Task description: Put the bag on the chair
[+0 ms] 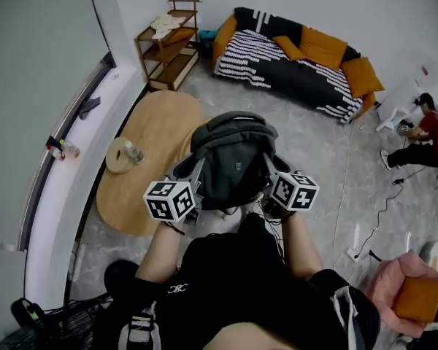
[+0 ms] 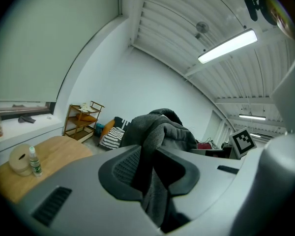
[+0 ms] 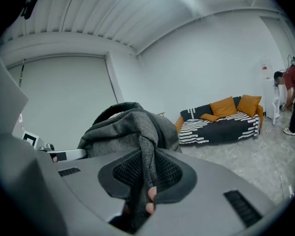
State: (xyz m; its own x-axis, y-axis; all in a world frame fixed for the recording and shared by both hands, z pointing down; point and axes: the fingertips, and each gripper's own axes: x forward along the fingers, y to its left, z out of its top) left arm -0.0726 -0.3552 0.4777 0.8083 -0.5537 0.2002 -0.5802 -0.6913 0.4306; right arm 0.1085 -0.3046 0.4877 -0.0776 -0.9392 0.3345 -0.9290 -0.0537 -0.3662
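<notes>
Head view, bag: we see the grey bag [image 1: 230, 159] up in the air in front of the body, between both grippers, over the floor just right of the table [image 1: 150, 133].
Head view, left gripper [image 1: 196, 172]: on the bag's left side.
Head view, right gripper [image 1: 272, 168]: on the bag's right side.
Head view, pink chair [image 1: 412, 290]: near right corner, orange cushion on it, well apart from the bag.
Head view, rest: sofa [image 1: 292, 64] at the far wall, shelf [image 1: 168, 42] to its left, bottle [image 1: 133, 152] on the table, person [image 1: 427, 133] crouched far right.
Left gripper view, jaws: we read the left gripper [image 2: 152, 176] as clamped on a fold of the bag [image 2: 162, 129], with grey cloth pinched between the pads.
Left gripper view, rest: table [image 2: 59, 154] with bottle [image 2: 35, 161] at the left, shelf [image 2: 81, 119] beyond it.
Right gripper view, jaws: the right gripper [image 3: 145, 176] is clamped on a grey strip of the bag [image 3: 128, 127], which rises just past the pads.
Right gripper view, rest: sofa [image 3: 221, 119] far right, person [image 3: 290, 92] at the right edge.
</notes>
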